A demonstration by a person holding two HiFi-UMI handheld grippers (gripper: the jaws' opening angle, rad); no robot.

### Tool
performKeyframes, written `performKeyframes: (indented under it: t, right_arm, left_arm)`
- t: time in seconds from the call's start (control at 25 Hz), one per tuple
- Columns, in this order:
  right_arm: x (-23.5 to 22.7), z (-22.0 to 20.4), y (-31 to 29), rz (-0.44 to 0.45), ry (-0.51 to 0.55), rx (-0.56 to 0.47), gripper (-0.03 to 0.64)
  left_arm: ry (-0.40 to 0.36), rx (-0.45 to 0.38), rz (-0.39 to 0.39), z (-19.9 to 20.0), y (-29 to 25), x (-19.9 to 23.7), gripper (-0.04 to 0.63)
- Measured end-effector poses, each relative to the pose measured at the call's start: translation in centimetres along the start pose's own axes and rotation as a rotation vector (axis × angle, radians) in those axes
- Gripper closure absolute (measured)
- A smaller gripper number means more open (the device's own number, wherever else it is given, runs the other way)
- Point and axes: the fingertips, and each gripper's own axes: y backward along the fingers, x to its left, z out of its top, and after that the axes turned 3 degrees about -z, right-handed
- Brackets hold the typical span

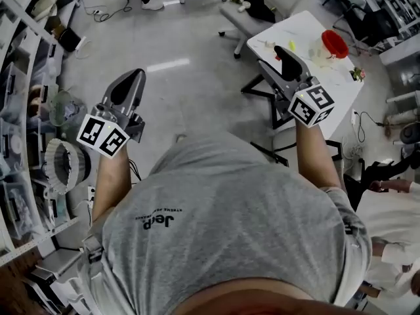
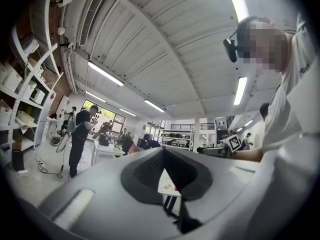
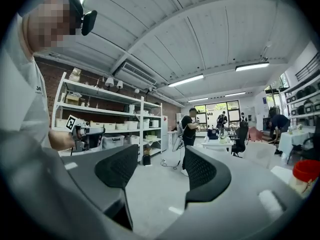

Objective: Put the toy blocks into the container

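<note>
A red container [image 1: 335,42] stands on a white table [image 1: 286,27] at the upper right of the head view, and its rim also shows at the right edge of the right gripper view as the red container [image 3: 306,170]. Small toy pieces lie on the table, one of them a yellow piece [image 1: 291,46]. My right gripper [image 1: 274,58] hangs over the table's near edge, well short of the container, open with nothing between its pads [image 3: 162,169]. My left gripper [image 1: 136,77] is raised over bare floor at the left, its pads closed together and empty [image 2: 167,171].
A grey chair [image 1: 244,13] with items on it stands beyond the table. Shelving [image 1: 26,77] lines the left side, with a round white fan-like object [image 1: 65,166] beside it. Another person [image 1: 394,199] sits at the right edge, and cables lie on the floor.
</note>
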Motion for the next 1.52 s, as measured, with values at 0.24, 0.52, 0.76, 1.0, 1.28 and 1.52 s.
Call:
performKeyframes:
  t: [0.24, 0.52, 0.76, 1.0, 1.28, 1.52]
  right_arm:
    - [-0.7, 1.6, -9.1, -0.051, -0.006, 0.004, 0.342]
    - [-2.7, 1.7, -16.6, -0.071, -0.013, 0.025, 0.342]
    - [-6.1, 0.0, -20.0, -0.069, -0.034, 0.051, 0.342]
    - [-12.7, -1.9, -23.3, -0.02, -0.053, 0.046, 0.342]
    - [-22.3, -1.7, -29.0, 0.111, -0.055, 0.033, 0.342]
    - [-29.4, -2.0, -33.3, 0.199, -0.018, 0.059, 0.342]
  left_arm:
    - [-0.016, 0.017, -0.04, 2.7, -2.0, 10.2, 0.538]
    - [0.007, 0.031, -0.054, 2.8, -4.8, 17.8, 0.538]
    - [0.026, 0.053, -0.046, 1.3, -8.4, 21.0, 0.538]
    - [0.015, 0.078, -0.013, -1.0, -14.7, 22.5, 0.538]
    - [-0.011, 0.059, 0.094, -1.5, -23.9, 24.0, 0.538]
    - [0.004, 0.057, 0.156, -2.3, -31.1, 25.0, 0.538]
